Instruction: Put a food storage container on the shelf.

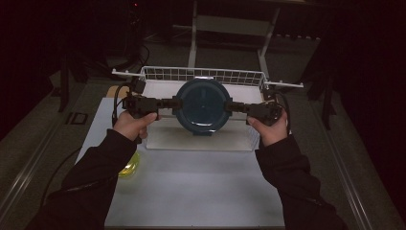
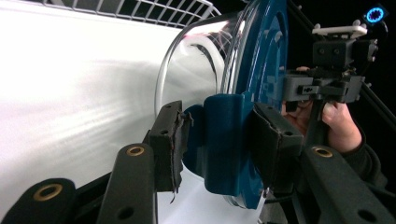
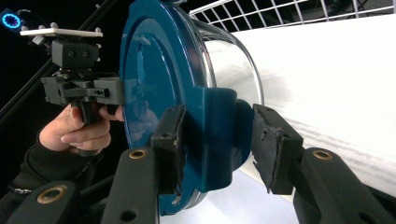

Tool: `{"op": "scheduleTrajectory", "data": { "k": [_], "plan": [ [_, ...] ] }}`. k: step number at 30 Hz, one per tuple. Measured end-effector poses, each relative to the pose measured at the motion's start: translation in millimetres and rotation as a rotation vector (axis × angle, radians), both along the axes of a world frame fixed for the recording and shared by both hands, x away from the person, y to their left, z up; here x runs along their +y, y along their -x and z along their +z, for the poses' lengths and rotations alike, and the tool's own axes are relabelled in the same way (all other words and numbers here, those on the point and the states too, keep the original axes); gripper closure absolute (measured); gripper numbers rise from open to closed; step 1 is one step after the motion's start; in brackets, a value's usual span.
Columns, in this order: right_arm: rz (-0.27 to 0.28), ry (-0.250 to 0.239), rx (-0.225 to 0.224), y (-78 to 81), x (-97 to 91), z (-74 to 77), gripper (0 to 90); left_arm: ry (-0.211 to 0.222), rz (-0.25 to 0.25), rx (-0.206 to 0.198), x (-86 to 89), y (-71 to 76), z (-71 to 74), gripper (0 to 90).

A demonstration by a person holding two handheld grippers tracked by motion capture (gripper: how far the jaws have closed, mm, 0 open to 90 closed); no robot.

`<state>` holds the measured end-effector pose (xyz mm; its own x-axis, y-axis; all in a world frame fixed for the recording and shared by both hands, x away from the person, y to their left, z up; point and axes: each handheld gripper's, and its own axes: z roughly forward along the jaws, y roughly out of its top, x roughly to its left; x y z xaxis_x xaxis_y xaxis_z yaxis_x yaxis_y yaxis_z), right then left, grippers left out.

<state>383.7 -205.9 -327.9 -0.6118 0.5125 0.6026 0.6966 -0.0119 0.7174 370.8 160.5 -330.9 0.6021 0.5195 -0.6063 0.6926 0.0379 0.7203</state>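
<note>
Above tray [image 1: 158, 142], both claws (level, opposed) clamp container [image 1: 201, 106].

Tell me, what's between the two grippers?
A round glass container with a blue lid, clamped by its side clips between the left gripper and right gripper, in the high view.

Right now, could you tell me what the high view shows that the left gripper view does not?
High view: a yellow object on the table by the person's left sleeve, and the wire basket's whole width.

Left gripper view: the clear glass bowl under the blue lid, and the left gripper closed on a lid tab.

Both: the lidded container held from opposite sides, with the right gripper clamped on its far side.
</note>
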Motion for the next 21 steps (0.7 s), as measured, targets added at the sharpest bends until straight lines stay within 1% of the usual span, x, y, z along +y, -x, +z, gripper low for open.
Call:
{"op": "scheduleTrajectory", "data": {
  "k": [1,2,3,5,6,8,10,11,12,13,15,18,21],
  "plan": [
    [-0.007,-0.004,0.014,-4.2,-0.1,-0.9,56.4,0.007,0.007,0.014,-0.1,-8.0,0.5,55.7],
    [-0.01,-0.012,0.021,-6.1,-0.2,-1.3,56.4,0.015,0.011,0.017,0.0,-9.5,0.5,55.7],
    [-0.014,-0.015,0.028,-7.8,-0.2,-0.9,56.4,0.015,0.011,0.007,-0.3,-10.6,1.0,55.7],
    [-0.015,-0.018,0.03,-9.1,-0.8,0.0,56.4,0.015,0.014,0.005,-0.7,-11.7,2.1,55.7],
    [-0.017,-0.017,0.03,-10.6,-0.9,1.7,56.3,0.024,0.014,0.008,-0.4,-14.3,2.4,55.7],
    [-0.026,-0.016,0.036,-13.5,-0.2,4.5,56.3,0.041,0.017,0.026,0.6,-17.9,0.9,55.6],
    [-0.029,-0.019,0.051,-16.3,0.0,5.1,56.3,0.05,0.018,0.034,1.1,-19.7,0.1,55.5],
    [-0.029,-0.019,0.051,-16.3,0.0,5.1,56.3,0.05,0.018,0.034,1.1,-19.7,0.1,55.6],
    [-0.03,-0.021,0.06,-17.3,-0.1,5.1,56.4,0.063,0.023,0.047,1.4,-22.0,-0.8,55.6],
    [-0.035,-0.027,0.071,-19.1,-0.1,5.1,56.4,0.069,0.029,0.051,1.2,-22.8,-1.0,55.5],
    [-0.039,-0.034,0.082,-21.1,-0.5,5.3,56.4,0.07,0.033,0.059,0.7,-24.0,-0.2,55.5],
    [-0.042,-0.039,0.094,-24.3,-1.5,6.2,56.4,0.055,0.037,0.057,-0.8,-26.5,3.4,55.5],
    [-0.048,-0.033,0.093,-26.5,-0.2,8.4,56.4,0.065,0.027,0.069,1.8,-32.1,2.0,55.4]
  ]
}}
